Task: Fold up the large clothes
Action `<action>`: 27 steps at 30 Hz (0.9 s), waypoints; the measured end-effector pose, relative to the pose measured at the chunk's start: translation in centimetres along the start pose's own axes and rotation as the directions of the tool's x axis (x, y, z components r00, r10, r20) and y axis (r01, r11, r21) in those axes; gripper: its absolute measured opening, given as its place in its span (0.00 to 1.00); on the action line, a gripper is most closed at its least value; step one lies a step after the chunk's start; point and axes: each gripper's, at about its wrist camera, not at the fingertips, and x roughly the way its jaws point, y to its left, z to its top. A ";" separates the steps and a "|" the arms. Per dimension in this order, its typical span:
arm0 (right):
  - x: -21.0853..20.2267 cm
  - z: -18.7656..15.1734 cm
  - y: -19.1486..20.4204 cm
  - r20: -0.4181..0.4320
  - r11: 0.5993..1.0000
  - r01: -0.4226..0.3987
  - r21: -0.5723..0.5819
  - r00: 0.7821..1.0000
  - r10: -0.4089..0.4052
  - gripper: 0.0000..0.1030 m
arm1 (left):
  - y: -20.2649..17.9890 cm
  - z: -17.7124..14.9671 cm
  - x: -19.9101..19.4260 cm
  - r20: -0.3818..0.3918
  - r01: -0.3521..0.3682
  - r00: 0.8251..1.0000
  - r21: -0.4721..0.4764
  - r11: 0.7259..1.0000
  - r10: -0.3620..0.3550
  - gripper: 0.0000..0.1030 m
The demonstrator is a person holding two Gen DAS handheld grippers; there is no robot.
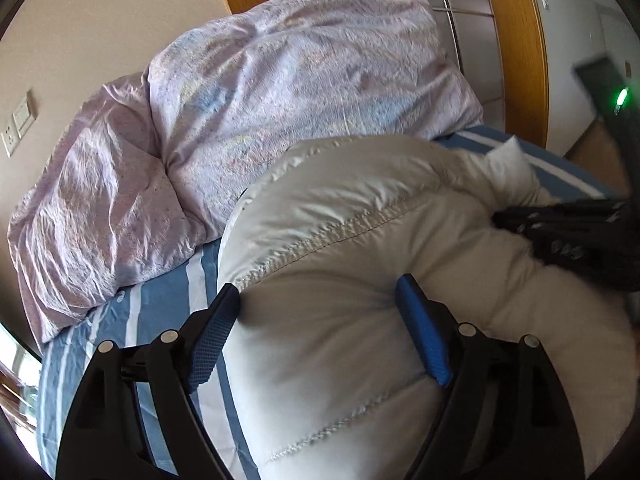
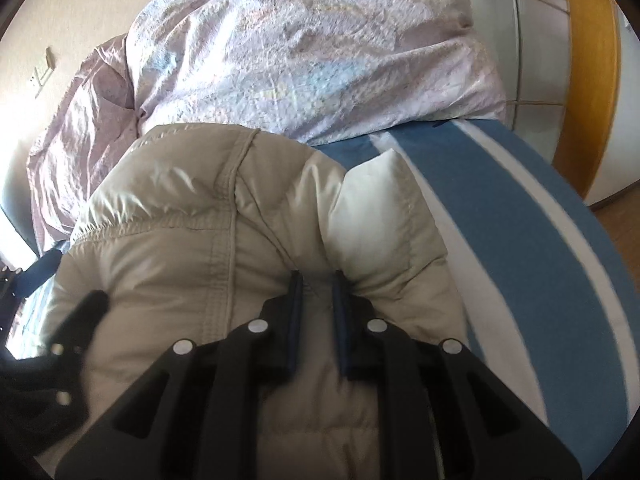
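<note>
the right gripper [image 2: 317,280], nearly closed, pinches a ridge of the puffy cream quilted down jacket [image 2: 208,248], probably to pin the fold in place. the left gripper [image 1: 318,304] stands wide apart astride the jacket's bulging edge, pads not pressing, so it seems to have let go. the jacket lies bunched on the blue-and-white striped bedsheet [image 2: 520,216], just in front of the crumpled lilac duvet [image 1: 280,92].

No readable text, labels or numbers.
</note>
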 end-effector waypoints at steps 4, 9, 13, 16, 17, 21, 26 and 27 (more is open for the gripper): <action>-2.8 -1.2 -0.5 0.011 1.000 -0.018 0.005 1.000 0.018 0.19 | 0.2 0.0 0.3 -0.011 0.010 1.000 -0.008 1.000 -0.010 0.78; -1.2 -2.5 -0.7 -0.020 1.000 0.004 -0.027 1.000 -0.005 0.19 | -0.1 0.0 0.2 -0.008 -0.002 1.000 -0.002 1.000 0.002 0.78; 0.0 -3.4 -1.5 0.005 0.999 -0.035 0.006 0.999 0.035 0.19 | 0.0 0.0 0.2 -0.002 -0.001 1.000 -0.019 1.000 0.001 0.79; 0.0 -3.4 -1.6 -0.009 0.999 -0.046 0.017 0.999 0.046 0.18 | 0.7 -0.2 -0.3 0.022 0.027 0.999 -0.054 0.998 -0.026 0.79; -0.6 -3.0 -1.6 -0.034 0.999 -0.050 0.014 0.998 0.051 0.18 | 1.2 -0.2 -0.6 0.024 0.047 0.999 -0.075 0.996 -0.046 0.80; -4.6 -2.1 -3.0 -0.043 0.983 -0.172 0.057 0.984 0.175 0.58 | 6.4 -1.2 -3.0 0.033 0.225 0.974 -0.286 0.932 -0.225 0.90; -6.9 -0.5 -6.2 -0.064 0.922 -0.343 0.179 0.931 0.359 0.98 | 11.3 -3.0 -2.7 -0.008 0.349 0.920 -0.438 0.828 -0.392 0.94; -6.1 -0.3 -7.0 -0.106 0.910 -0.349 0.224 0.920 0.378 0.98 | 12.0 -3.5 -2.1 -0.025 0.364 0.904 -0.479 0.798 -0.427 0.94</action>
